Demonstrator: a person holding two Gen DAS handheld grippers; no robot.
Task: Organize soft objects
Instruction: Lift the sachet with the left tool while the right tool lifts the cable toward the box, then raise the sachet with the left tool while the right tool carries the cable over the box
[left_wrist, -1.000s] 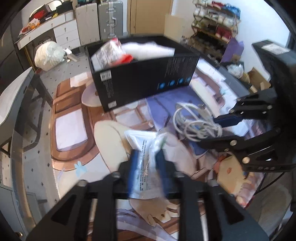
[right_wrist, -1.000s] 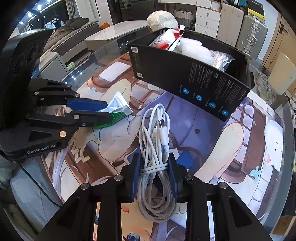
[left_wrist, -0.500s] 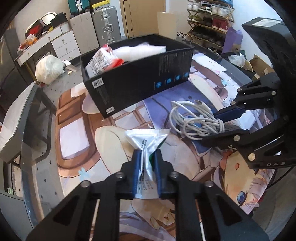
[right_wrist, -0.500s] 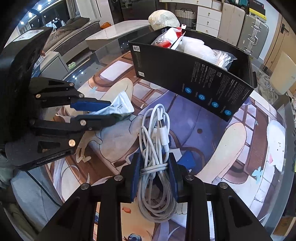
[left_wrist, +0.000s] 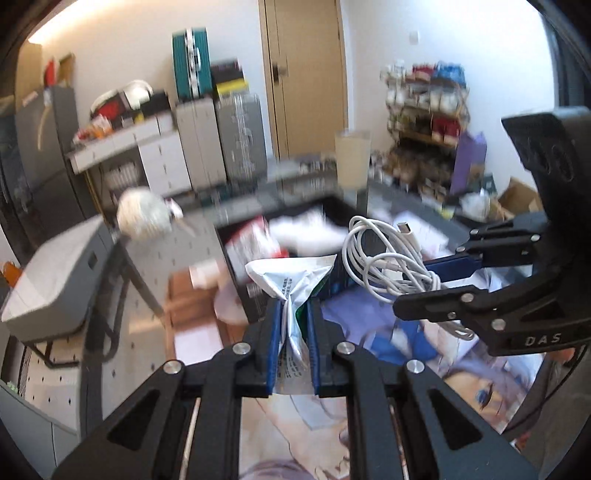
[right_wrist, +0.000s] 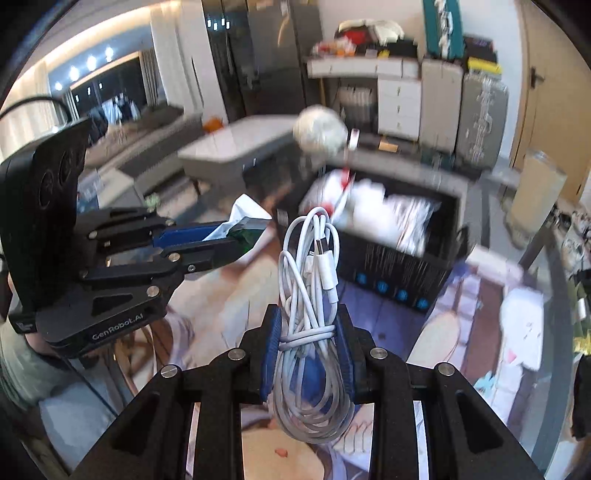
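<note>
left gripper (left_wrist: 292, 332) pinches pouch (left_wrist: 291, 280) | right gripper (right_wrist: 308, 341) clamps cable (right_wrist: 310, 295) | black box (right_wrist: 399, 266): blurred, seemingly white packets

Lived-in home: tall dark double-door fridge (right_wrist: 258, 55), grey sofa (right_wrist: 147, 125), stacked hard-shell suitcases (left_wrist: 218, 125), wire shoe rack (left_wrist: 428, 122), wooden door (left_wrist: 306, 74).

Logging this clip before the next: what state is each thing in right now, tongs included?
Left tongs: shut on the packet, raised off the table.
Packet: pinched, crumpled, top flared.
Right tongs: shut on the cable, raised.
Cable: coiled, bound by a wrap, hanging below the pads.
Black box: open-topped, already holding soft bags.
</note>
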